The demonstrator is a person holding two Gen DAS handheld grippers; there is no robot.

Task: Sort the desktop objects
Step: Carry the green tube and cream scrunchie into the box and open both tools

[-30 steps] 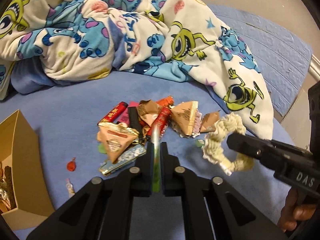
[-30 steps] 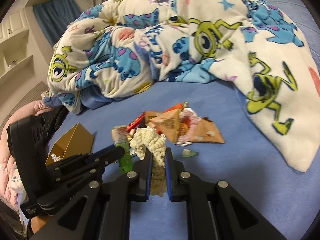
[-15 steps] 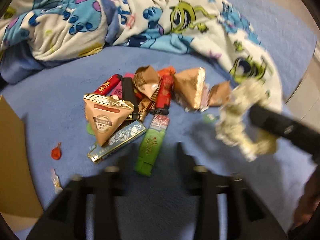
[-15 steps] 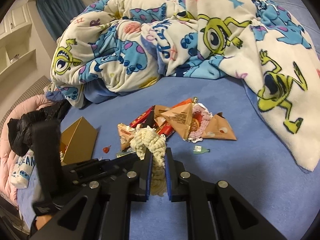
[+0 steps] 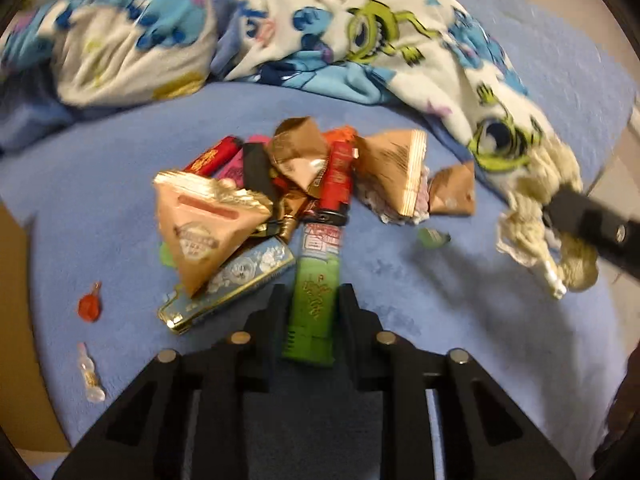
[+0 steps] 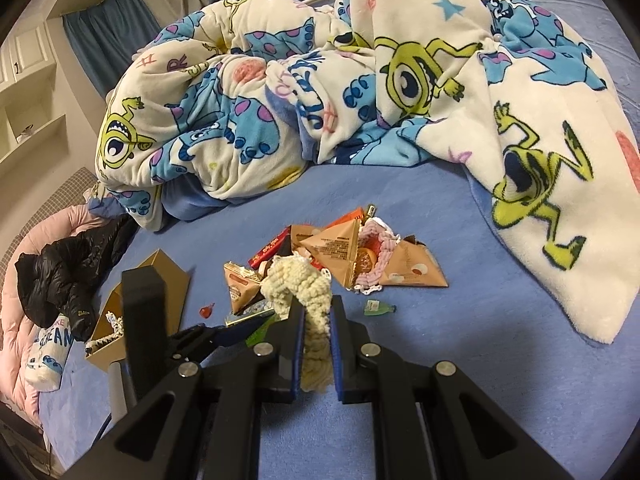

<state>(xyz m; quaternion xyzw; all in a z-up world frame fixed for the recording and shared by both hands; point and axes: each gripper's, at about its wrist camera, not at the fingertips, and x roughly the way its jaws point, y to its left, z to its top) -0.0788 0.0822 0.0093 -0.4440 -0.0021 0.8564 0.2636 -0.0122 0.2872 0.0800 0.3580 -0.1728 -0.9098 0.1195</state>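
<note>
A green lighter (image 5: 314, 304) lies flat on the blue bed sheet (image 5: 440, 320), at the near edge of a pile of triangular snack packets (image 5: 204, 224), red lighters (image 5: 336, 176) and a blue floral tin (image 5: 236, 280). My left gripper (image 5: 313, 293) straddles the green lighter, its jaws closing with the pads against the lighter's two long sides. My right gripper (image 6: 316, 322) is shut on a cream knitted piece (image 6: 298, 280), held above the sheet to the right of the pile. In the left wrist view that knitted piece (image 5: 536, 216) hangs from the right gripper's fingers (image 5: 580, 220).
An open cardboard box (image 6: 168, 280) stands left of the pile. A red bead (image 5: 90, 306), a small clear vial (image 5: 90, 376) and a tiny green bottle (image 6: 378, 308) lie loose on the sheet. A cartoon blanket (image 6: 320, 80) is heaped behind, and a black garment (image 6: 60, 272) lies far left.
The left gripper let go of the green lighter, which now lies flat on the sheet, then sank and closed in around its wider sides. The right gripper has kept still with the knitted piece.
</note>
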